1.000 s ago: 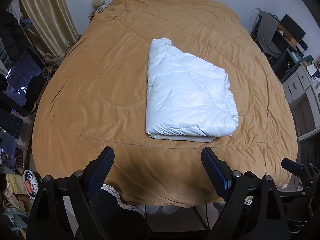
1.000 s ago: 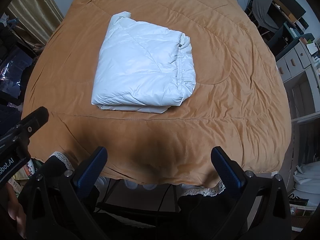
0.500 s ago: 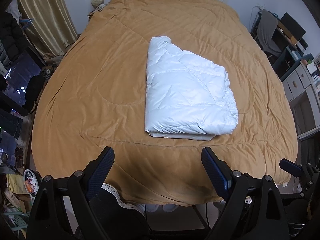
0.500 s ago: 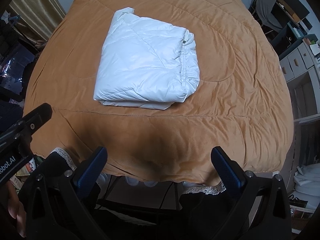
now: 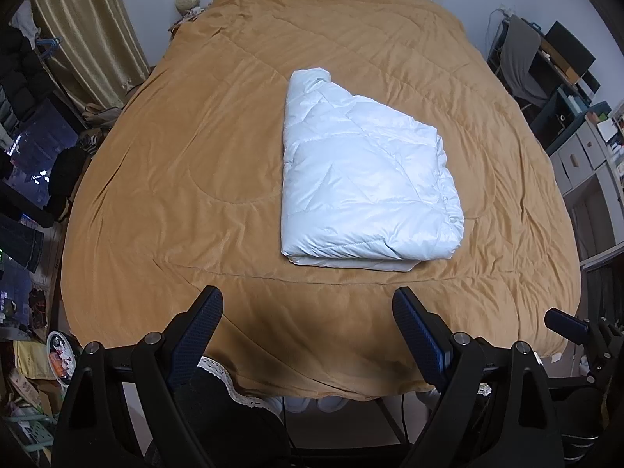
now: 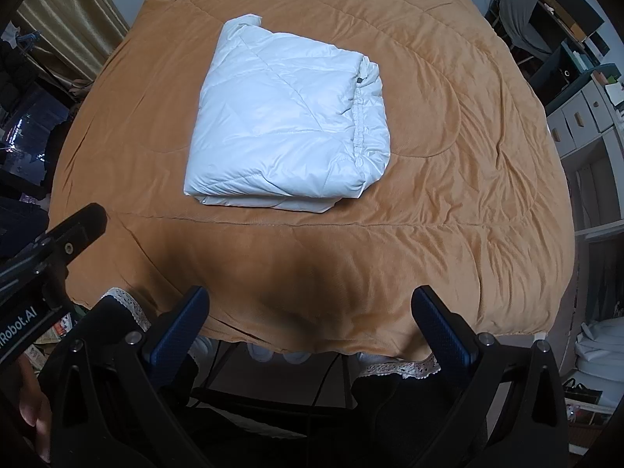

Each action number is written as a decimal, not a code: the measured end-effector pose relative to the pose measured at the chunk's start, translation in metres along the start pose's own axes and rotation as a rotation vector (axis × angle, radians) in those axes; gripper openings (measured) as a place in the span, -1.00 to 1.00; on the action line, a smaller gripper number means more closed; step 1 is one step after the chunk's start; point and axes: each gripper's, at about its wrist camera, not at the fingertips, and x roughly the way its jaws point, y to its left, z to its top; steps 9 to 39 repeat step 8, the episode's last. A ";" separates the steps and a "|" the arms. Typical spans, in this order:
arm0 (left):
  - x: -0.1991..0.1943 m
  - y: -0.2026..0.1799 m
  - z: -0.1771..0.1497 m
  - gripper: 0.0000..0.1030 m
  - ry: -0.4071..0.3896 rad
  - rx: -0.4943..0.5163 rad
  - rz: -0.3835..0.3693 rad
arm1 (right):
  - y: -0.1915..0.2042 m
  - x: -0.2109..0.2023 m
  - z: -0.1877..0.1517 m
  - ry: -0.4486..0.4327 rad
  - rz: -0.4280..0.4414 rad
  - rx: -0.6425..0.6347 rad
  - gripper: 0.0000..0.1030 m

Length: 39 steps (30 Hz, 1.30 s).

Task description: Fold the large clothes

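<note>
Where the bed's middle lies, a white puffer jacket [image 5: 366,179] rests folded into a compact, roughly rectangular bundle on the tan quilted bedspread [image 5: 187,179]. Quilting seams run diagonally over its top panel. One narrower end points toward the headboard; the broader end faces the foot of the bed, where stacked layers show along the lower edge. In the right wrist view the same jacket [image 6: 284,121] shows a gathered hem with a small dark toggle along its right edge.

The bedspread covers the whole mattress, wrinkled toward the foot and the right side. A strip of white lace trim [image 6: 401,368] shows under its lower edge.

Left claw [image 5: 308,325]: jaws stand wide apart, nothing between them, blue textured pads facing inward. It hovers over the foot of the bed, well apart from the jacket.

Right claw [image 6: 310,325]: jaws likewise wide apart and empty, above the foot edge, well apart from the jacket. In this view the left claw's black body enters at the left edge, and part of a hand [image 6: 33,409] shows at lower left.

Surroundings: gold curtains [image 5: 89,39] left of the bed; a desk with a draped chair [image 5: 518,62] and grey drawers [image 5: 577,156] to the right; clutter on the floor at left.
</note>
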 end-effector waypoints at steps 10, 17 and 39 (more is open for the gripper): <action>0.000 0.000 0.000 0.73 0.002 -0.001 0.001 | 0.000 0.001 -0.001 0.000 0.000 0.002 1.00; 0.000 0.000 0.000 0.73 0.002 -0.001 0.001 | 0.000 0.001 -0.001 0.000 0.000 0.002 1.00; 0.000 0.000 0.000 0.73 0.002 -0.001 0.001 | 0.000 0.001 -0.001 0.000 0.000 0.002 1.00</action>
